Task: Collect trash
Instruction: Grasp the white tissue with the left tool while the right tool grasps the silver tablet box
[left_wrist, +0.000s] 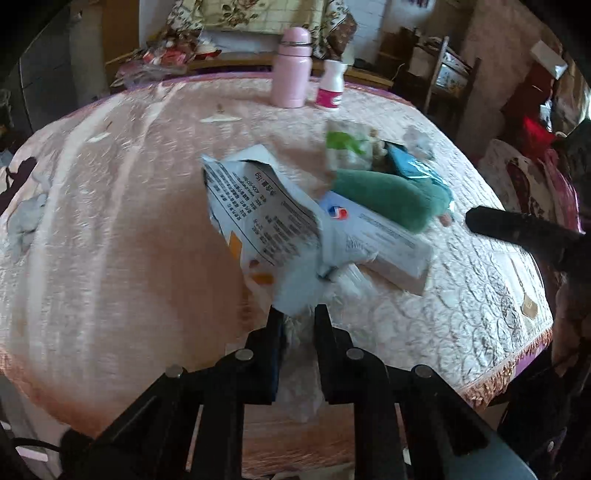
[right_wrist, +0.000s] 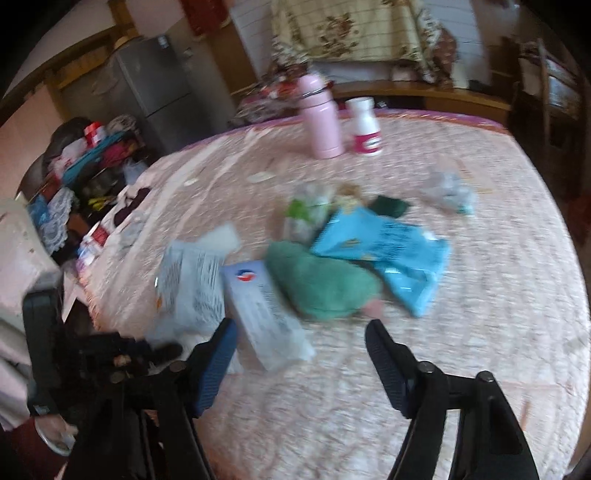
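Wrapper (left_wrist: 258, 218) between left hand-held gripper (left_wrist: 299, 317) fingertips

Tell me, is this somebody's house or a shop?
Probably somebody's house, a lived-in room. A table wears a pink quilted cloth, with a pink flask and a medicine bottle on it. A grey fridge stands behind, beside heaps of clothes.

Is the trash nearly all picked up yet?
Not nearly. No bin or collected pile shows. In hand: the left tongs are shut on the white packet. The right tongs hang open above the table, holding nothing. Left on the table: a white box, a blue wrapper, a green-and-white wrapper and a crumpled clear wrapper.
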